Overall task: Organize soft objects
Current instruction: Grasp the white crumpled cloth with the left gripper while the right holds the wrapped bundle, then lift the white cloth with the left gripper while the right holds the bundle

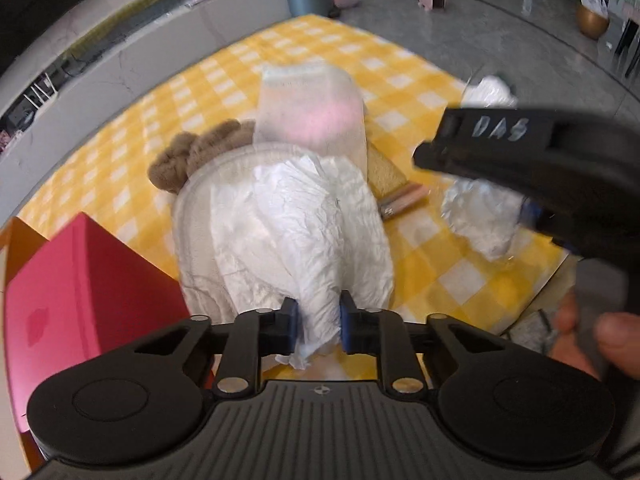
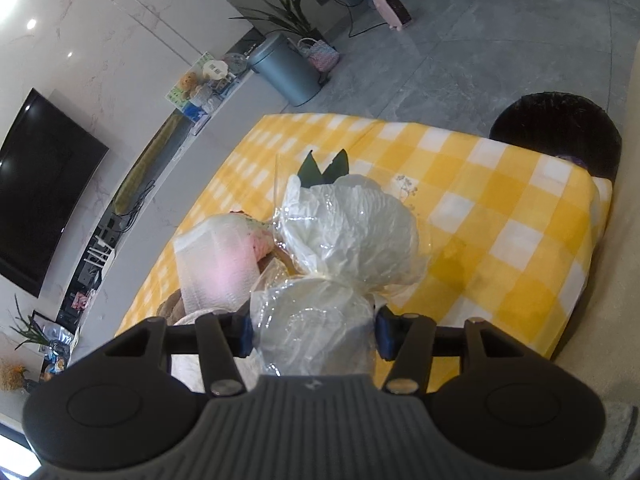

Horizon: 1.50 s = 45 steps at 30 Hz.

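My left gripper (image 1: 319, 322) is shut on a crumpled white paper sheet (image 1: 296, 232) that drapes over a round grey-white cushion (image 1: 200, 216) on the yellow checked cloth (image 1: 160, 120). A brown plush toy (image 1: 192, 152) lies behind the cushion. A translucent white box with pink contents (image 1: 312, 108) stands beyond. My right gripper (image 2: 314, 334) is shut on a clear cellophane-wrapped white bundle (image 2: 344, 232) with green leaves at its far end, held above the cloth (image 2: 500, 208). The bundle (image 1: 484, 216) and right gripper body (image 1: 540, 160) also show in the left wrist view.
A pink-red box (image 1: 80, 288) stands at the near left. A slice-like sponge and pens (image 1: 396, 192) lie beside the cushion. A grey bin (image 2: 288, 72) and a dark round stool (image 2: 556, 128) stand on the floor past the table edges.
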Tool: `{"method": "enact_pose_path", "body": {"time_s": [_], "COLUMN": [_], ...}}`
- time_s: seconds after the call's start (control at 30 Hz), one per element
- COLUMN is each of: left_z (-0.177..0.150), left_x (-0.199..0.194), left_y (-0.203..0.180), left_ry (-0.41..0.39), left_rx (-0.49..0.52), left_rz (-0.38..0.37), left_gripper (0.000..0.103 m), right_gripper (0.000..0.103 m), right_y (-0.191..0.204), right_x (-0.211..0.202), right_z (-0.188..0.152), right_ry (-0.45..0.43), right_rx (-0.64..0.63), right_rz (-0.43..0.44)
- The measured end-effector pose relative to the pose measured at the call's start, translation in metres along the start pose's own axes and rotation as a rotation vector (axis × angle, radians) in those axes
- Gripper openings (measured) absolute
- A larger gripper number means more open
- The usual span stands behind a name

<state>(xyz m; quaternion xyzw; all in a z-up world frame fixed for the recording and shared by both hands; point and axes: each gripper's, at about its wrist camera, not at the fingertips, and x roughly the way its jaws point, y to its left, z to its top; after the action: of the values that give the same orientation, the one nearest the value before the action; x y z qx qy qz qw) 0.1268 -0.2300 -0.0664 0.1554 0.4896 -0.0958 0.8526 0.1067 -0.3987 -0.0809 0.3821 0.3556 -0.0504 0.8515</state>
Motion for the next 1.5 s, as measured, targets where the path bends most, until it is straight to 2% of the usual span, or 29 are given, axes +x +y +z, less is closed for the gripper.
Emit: {"method": "enact_pose_path", "body": {"time_s": [0.07, 0.23, 0.47, 0.7, 0.87, 1.03, 1.13, 1.23, 1.3, 1.4, 1.5], "left_z": [-0.002, -0.006, -0.021, -0.04, -0.061, -0.077, -0.079, -0.078, -0.073, -0.063, -0.047], "left_x": [-0.017, -0.064, -0.118, -0.147, -0.156, -0.156, -0.149, -0.148, -0.144, -0.128, -0.1], "left_y": [0.0, 0.018, 0.049, 0.079, 0.108, 0.145, 0.155, 0.15, 0.144, 0.12, 0.09], "left_ry": [-0.037, -0.115, -0.217, -0.304, -0.331, -0.331, -0.319, -0.326, -0.317, -0.288, -0.195], "left_rx": [0.013, -0.006, -0.06, -0.105, -0.215, -0.338, -0.368, -0.351, -0.351, -0.269, -0.225], "left_rz": [0.001, -0.052, -0.046, -0.04, -0.049, -0.062, -0.097, -0.116, -0.154, -0.204, -0.209], "left_gripper": [0.017, 0.017, 0.017, 0.017, 0.017, 0.017, 0.017, 0.017, 0.017, 0.018, 0.018], "right_gripper": [0.055, 0.055, 0.055, 0.055, 0.055, 0.055, 0.055, 0.055, 0.055, 0.055, 0.055], "right_y": [0.0, 0.0, 0.002, 0.006, 0.004, 0.007, 0.012, 0.017, 0.016, 0.014, 0.013], "right_x": [0.001, 0.003, 0.004, 0.006, 0.002, 0.003, 0.005, 0.006, 0.006, 0.007, 0.007], "right_z": [-0.001, 0.001, 0.001, -0.001, -0.004, -0.006, -0.008, -0.01, -0.01, -0.009, -0.009], "right_ry": [0.01, 0.02, 0.026, 0.036, 0.04, 0.043, 0.053, 0.057, 0.059, 0.059, 0.064], "right_rx": [-0.01, -0.012, -0.027, -0.065, -0.07, -0.092, -0.12, -0.144, -0.148, -0.134, -0.124], "right_rz": [0.002, 0.002, 0.003, 0.007, 0.033, 0.026, 0.009, -0.003, -0.01, -0.013, -0.009]}}
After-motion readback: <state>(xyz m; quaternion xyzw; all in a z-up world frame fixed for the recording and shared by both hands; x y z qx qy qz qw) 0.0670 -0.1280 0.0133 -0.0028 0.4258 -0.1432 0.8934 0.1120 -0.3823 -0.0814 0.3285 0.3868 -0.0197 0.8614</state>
